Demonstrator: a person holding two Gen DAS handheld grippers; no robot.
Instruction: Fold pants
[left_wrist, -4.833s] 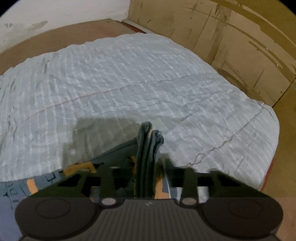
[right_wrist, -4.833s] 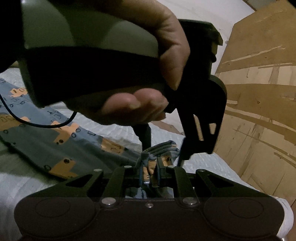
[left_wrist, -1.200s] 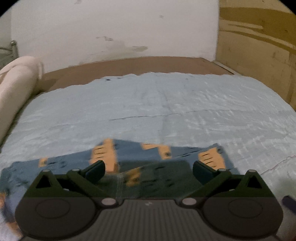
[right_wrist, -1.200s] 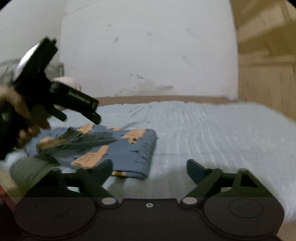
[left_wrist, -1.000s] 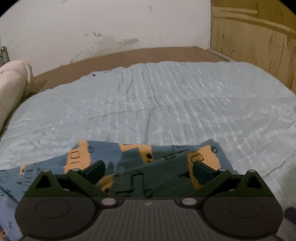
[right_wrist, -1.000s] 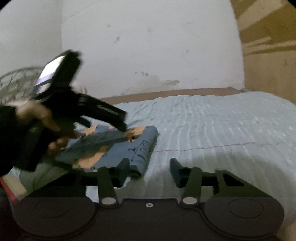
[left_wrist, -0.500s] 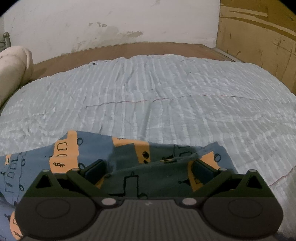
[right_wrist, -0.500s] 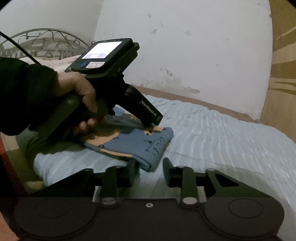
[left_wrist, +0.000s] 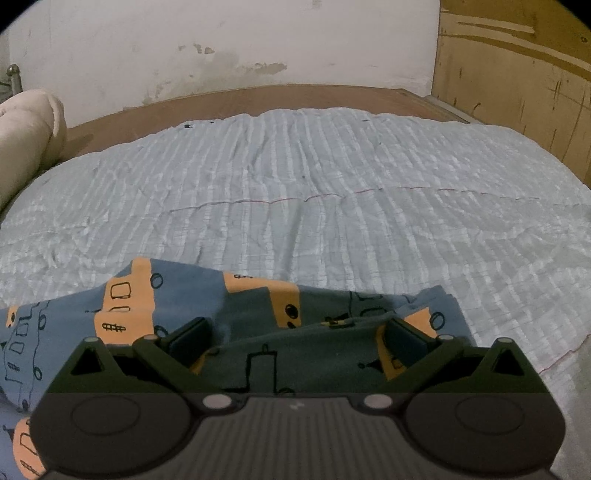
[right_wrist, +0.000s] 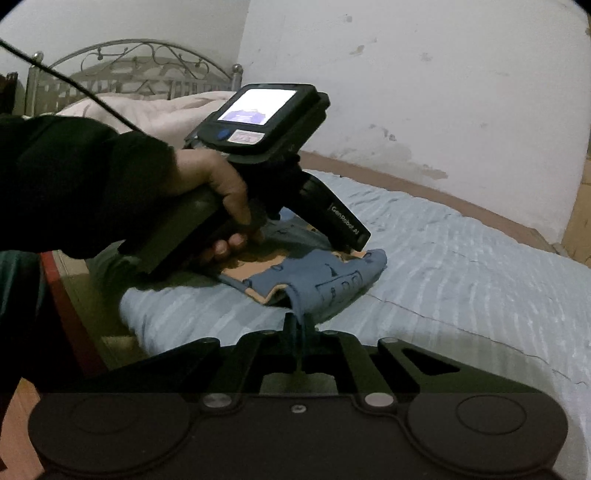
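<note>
The blue pants (left_wrist: 166, 306) with orange vehicle prints lie folded on the pale blue bed cover (left_wrist: 332, 192), near its front edge. My left gripper (left_wrist: 295, 334) is open, its fingers spread wide and resting down on the top layer of the fabric. In the right wrist view a hand (right_wrist: 218, 184) holds that left gripper (right_wrist: 352, 243) tip-down on the pants (right_wrist: 325, 277). My right gripper (right_wrist: 295, 325) is shut on the near corner of the pants, where a thin fold of blue cloth runs in between its fingers.
A cream rolled blanket (left_wrist: 26, 133) lies at the left. A metal headboard (right_wrist: 136, 70) stands behind it. A brown bed frame (left_wrist: 277, 98) runs along the white wall, and wooden panels (left_wrist: 517, 81) stand at the right. The cover's near edge drops off below the pants.
My right gripper went from wide open to shut, pinching the pants' near corner, and it rolled. The left gripper stayed open on the pants, hardly moving.
</note>
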